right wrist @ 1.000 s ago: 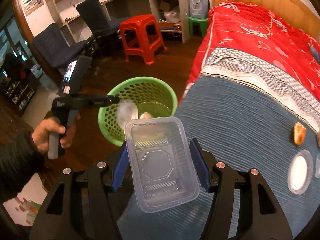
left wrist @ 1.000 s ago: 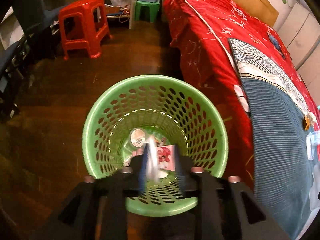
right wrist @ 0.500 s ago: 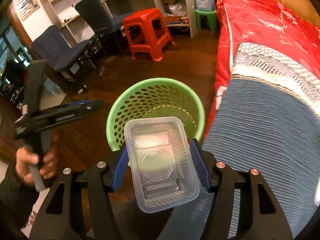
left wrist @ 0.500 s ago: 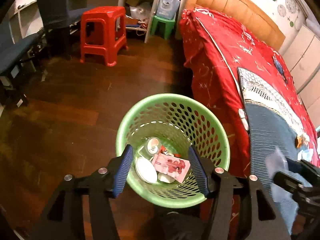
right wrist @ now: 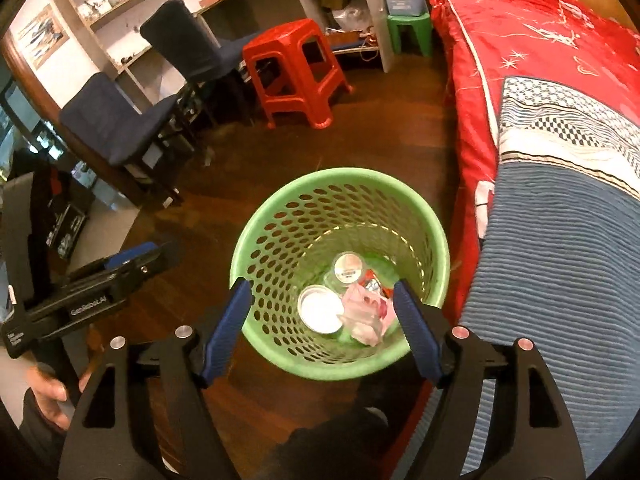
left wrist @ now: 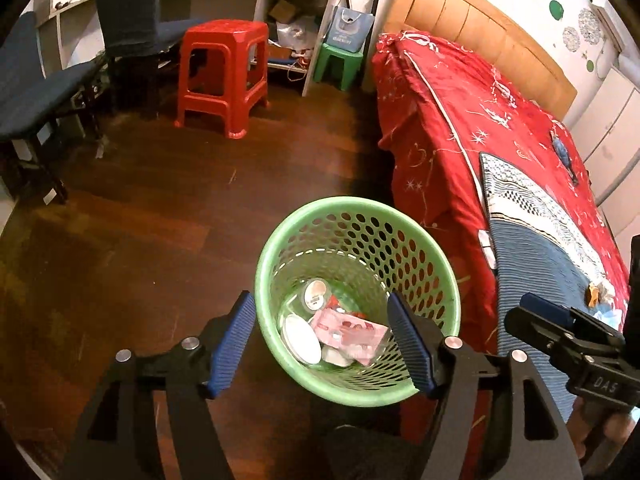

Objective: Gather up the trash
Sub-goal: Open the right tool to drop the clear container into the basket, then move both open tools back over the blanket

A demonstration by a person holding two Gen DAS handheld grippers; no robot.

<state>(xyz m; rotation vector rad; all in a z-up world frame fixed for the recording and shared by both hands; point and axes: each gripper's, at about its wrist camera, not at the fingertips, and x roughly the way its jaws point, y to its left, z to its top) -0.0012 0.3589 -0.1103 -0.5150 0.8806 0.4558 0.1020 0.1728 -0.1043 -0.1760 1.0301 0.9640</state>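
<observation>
Both grippers hang over the round green perforated plastic basket, which stands on the dark brown wooden floor just beside the bed with the red embroidered cover.

Left gripper: blue-padded fingers apart and widening, nothing between the pads; the basket mouth shows in the gap below. From the right wrist view this gripper sits off to the left of the basket, held in a person's hand with a dark sleeve.

Right gripper: fingers apart and widening too, pads touching nothing. From the left wrist view it pokes in from the right edge, over the blue ribbed blanket on the bed.

Trash lies at the bottom of the basket:
- a white round lid
- a small round labelled can top
- a pink-and-red printed wrapper
- a clear crumpled plastic piece on top of the wrapper (its shape is hard to make out through the glare)

On the blanket, near the far right of the left wrist view, a small orange-brown scrap and something pale beside it; too small to identify.

Background: a red plastic stool, a small green plastic stool with a pale blue bag on it, dark blue upholstered chairs and open shelving along the wall.
</observation>
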